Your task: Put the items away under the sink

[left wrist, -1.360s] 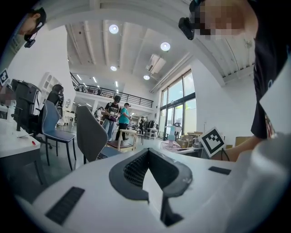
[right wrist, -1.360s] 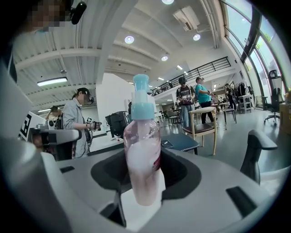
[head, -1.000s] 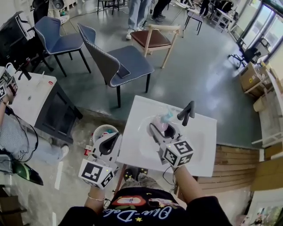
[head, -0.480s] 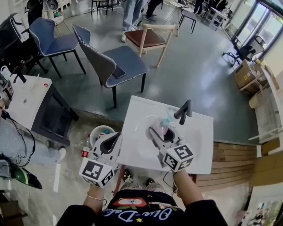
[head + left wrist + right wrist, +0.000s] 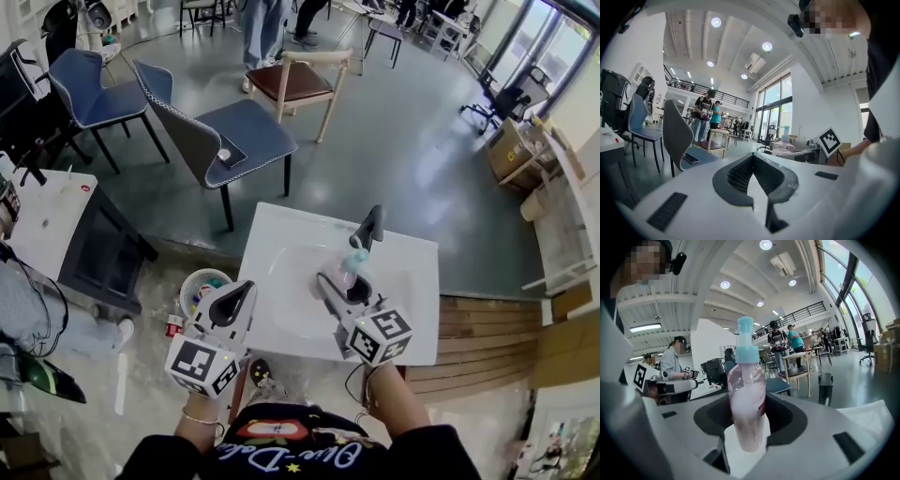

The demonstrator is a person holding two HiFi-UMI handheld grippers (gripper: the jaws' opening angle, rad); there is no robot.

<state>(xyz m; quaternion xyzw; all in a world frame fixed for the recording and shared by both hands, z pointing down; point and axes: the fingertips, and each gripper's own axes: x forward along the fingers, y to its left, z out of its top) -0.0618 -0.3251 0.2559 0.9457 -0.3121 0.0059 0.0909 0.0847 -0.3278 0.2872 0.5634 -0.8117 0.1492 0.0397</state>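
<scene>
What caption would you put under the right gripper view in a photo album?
Grey fingers clasp an upright pink translucent pump bottle with a pale blue cap, a black faucet beyond.

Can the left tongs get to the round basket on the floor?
Probably yes. The left tongs are empty and shut, beside the sink, and nothing lies between them and the round basket below.
</scene>
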